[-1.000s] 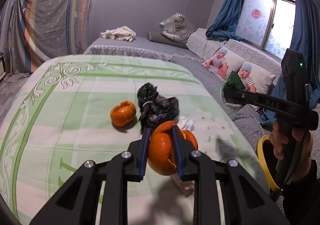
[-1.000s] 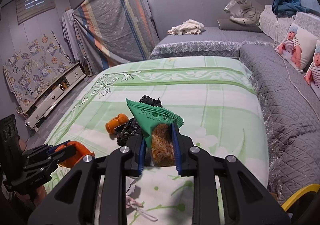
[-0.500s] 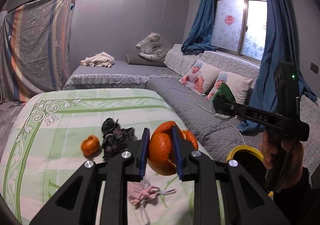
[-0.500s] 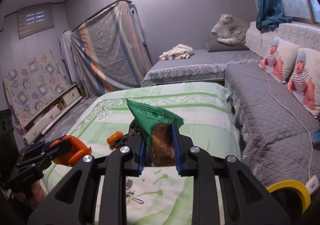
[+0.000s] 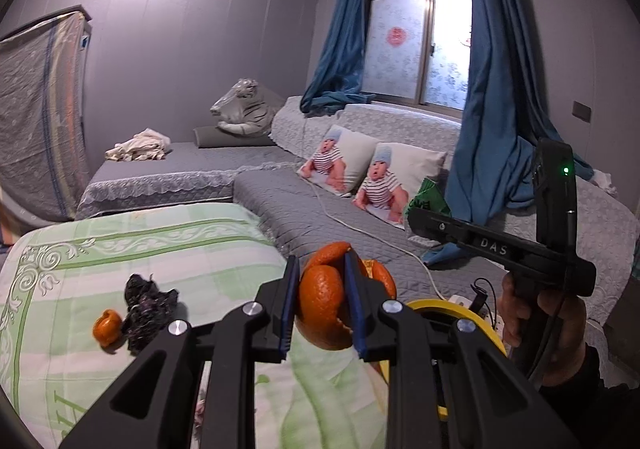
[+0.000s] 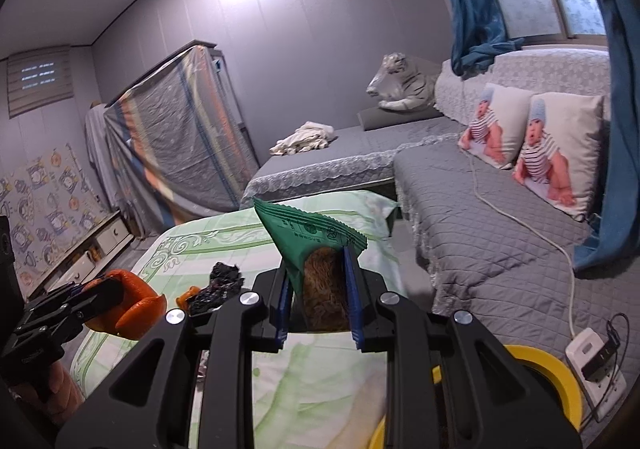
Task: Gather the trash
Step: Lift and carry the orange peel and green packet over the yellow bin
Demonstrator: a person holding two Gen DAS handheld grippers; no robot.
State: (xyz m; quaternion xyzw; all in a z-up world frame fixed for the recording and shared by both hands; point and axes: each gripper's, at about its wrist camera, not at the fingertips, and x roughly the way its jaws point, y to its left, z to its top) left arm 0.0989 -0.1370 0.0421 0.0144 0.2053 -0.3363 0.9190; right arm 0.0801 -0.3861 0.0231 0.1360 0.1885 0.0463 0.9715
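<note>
My left gripper (image 5: 322, 273) is shut on a large piece of orange peel (image 5: 324, 305), held up over the right edge of the green-covered table (image 5: 160, 245). My right gripper (image 6: 316, 273) is shut on a green snack wrapper (image 6: 310, 237) with a brown picture on it. In the left wrist view the right gripper (image 5: 416, 205) shows at the right, the green wrapper (image 5: 428, 195) at its tip. The left gripper with the orange peel (image 6: 136, 305) is at the lower left of the right wrist view. A yellow-rimmed bin (image 6: 560, 381) stands on the floor below both grippers. A small orange peel (image 5: 107, 331) and a crumpled black wrapper (image 5: 146, 305) lie on the table.
A grey quilted sofa (image 5: 360, 221) runs along the table's right side, with two baby-print cushions (image 5: 384, 177). A white power strip (image 6: 592, 353) and its cable lie beside the bin. A pinkish scrap (image 5: 199, 407) lies on the table under the left gripper. Blue curtains (image 5: 496, 89) hang at the right.
Both grippers have lifted and swung right, away from the table towards the sofa side, each keeping its load. The yellow bin has come further into view below them.
</note>
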